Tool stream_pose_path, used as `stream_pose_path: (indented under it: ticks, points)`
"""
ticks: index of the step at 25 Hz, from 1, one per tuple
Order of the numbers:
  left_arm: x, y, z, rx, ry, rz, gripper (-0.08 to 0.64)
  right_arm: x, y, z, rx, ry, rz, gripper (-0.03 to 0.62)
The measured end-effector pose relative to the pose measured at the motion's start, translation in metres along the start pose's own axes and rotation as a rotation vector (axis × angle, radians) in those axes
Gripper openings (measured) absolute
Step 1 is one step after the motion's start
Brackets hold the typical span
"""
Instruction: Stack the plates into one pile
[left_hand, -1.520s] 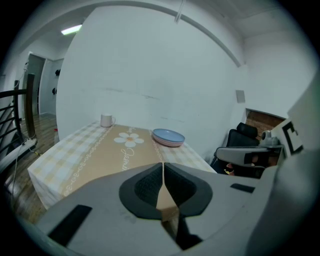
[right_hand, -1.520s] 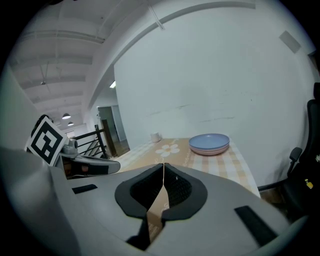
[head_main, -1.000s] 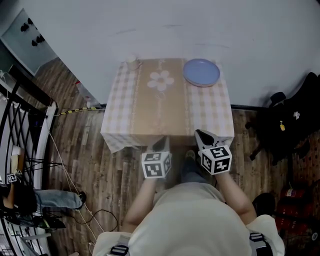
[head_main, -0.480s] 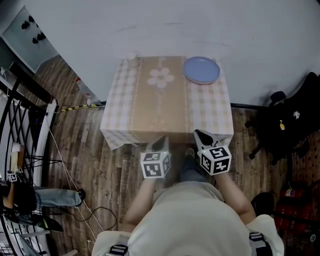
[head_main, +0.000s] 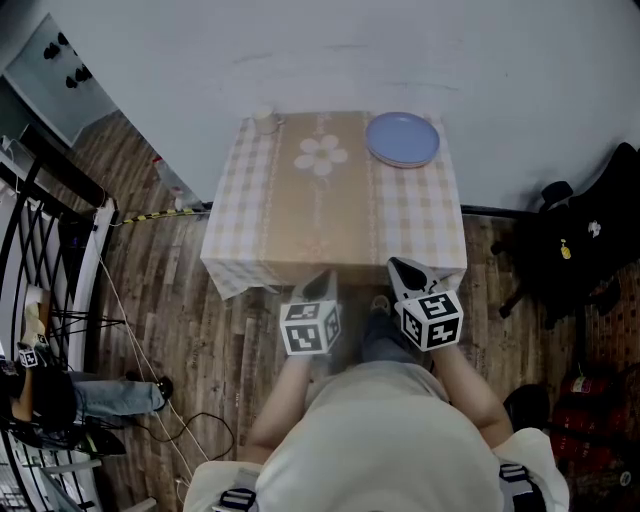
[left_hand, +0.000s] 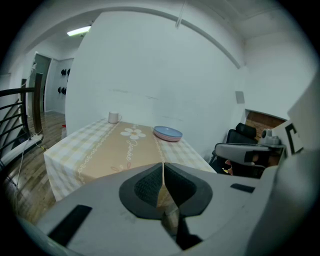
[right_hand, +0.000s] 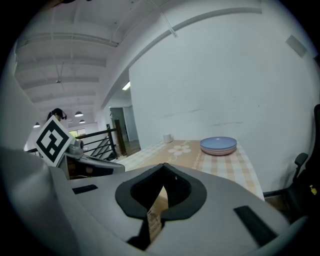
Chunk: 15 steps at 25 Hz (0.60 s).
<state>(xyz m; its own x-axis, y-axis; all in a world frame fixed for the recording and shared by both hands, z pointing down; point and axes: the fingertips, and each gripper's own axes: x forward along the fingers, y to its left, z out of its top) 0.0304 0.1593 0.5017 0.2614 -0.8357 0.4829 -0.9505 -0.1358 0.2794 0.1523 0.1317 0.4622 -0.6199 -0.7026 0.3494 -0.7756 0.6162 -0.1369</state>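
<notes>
Checked-cloth table (head_main: 420, 225) carries the round blue-over-pink plate pile (head_main: 403, 140), twelve o'clock from the closed, empty right gripper (head_main: 406, 269), one o'clock from the likewise closed, slightly farther left gripper (head_main: 322, 284).

Centre & near half of tabletop (head_main: 330, 225) are lying bare, giving open passage fwd. Plate pile (head_main: 403, 140) is sitting at far-right corner, mug (head_main: 264, 120) at far-left, w/ wall (head_main: 330, 50) closing off the far edge.

readable text: none | table runner (left_hand: 131, 148): cursive script, too blurred to read
</notes>
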Motion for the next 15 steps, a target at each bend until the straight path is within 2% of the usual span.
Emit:
stream_pose_path:
  ticks: [15]
  points:
    - [-0.0047,-0.0069,-0.0053,-0.016,-0.001,0.0,0.011,-0.0074,0.0028,-0.0006,-0.004,-0.014,0.019,-0.001]
